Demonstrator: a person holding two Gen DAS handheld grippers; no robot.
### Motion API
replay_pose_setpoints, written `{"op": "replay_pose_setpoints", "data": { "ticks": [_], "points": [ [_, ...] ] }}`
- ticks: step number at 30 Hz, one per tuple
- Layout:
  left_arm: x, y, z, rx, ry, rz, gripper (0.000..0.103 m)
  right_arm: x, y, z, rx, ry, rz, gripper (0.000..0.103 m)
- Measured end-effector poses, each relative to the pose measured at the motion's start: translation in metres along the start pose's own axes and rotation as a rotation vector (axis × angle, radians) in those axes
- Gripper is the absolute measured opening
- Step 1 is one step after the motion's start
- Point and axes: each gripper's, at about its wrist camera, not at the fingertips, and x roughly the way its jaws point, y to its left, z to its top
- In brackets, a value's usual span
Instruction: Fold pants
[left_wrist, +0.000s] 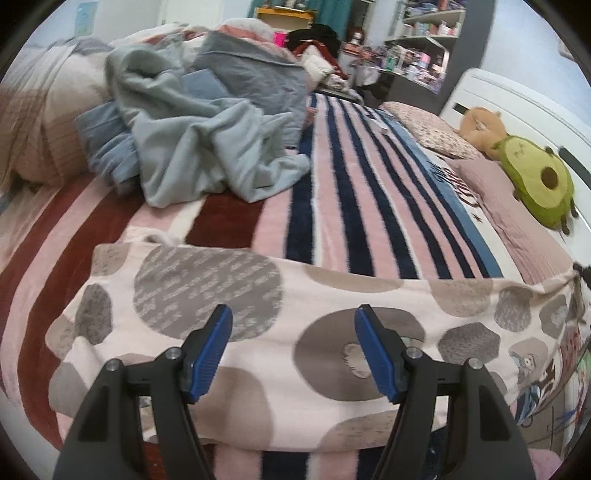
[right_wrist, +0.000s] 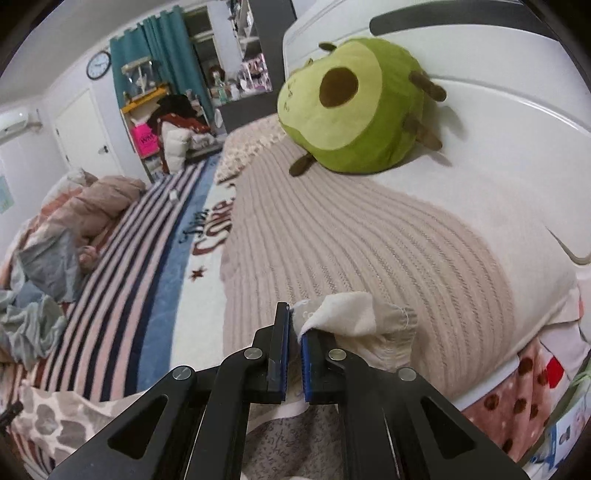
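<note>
A green avocado-shaped plush toy (right_wrist: 351, 107) sits upper right against the white headboard (right_wrist: 498, 92); a crumpled pale-blue blanket (left_wrist: 207, 147) lies upper left on the striped pink-and-navy bedspread (left_wrist: 369, 206); a round wall clock (right_wrist: 98, 65) hangs upper left

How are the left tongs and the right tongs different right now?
The left tongs stand wide open; the right tongs are shut. The left tongs hold nothing and hover over the spotted pants; the right tongs pinch a pale edge of the pants. Both have black arms and blue pads.
</note>
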Motion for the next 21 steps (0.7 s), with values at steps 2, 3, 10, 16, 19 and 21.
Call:
{"op": "replay_pose_setpoints", "data": {
  "ticks": [2, 3, 10, 16, 19, 21],
  "points": [
    [-0.005, 0.015, -0.001, -0.041, -0.015, 0.010, 0.075, 0.013, -0.001, -0.002, 0.005, 0.021, -0.010, 0.001],
    [-0.008, 0.021, -0.002, -0.055, -0.020, 0.015, 0.075, 0.016, 0.000, -0.003, -0.002, 0.026, -0.016, 0.001],
    [-0.048, 0.092, -0.012, -0.223, -0.093, 0.082, 0.081, -0.010, 0.020, -0.003, -0.093, -0.010, -0.045, 0.038],
    [-0.067, 0.142, -0.039, -0.377, -0.089, 0.069, 0.081, -0.058, 0.038, -0.022, -0.148, -0.063, 0.015, 0.045],
    [-0.063, 0.150, -0.058, -0.412, -0.059, 0.002, 0.081, -0.074, 0.045, -0.033, -0.157, -0.070, 0.057, 0.045],
    [-0.056, 0.149, -0.070, -0.429, -0.037, -0.057, 0.081, -0.081, 0.050, -0.040, -0.159, -0.068, 0.086, 0.045]
  ]
}}
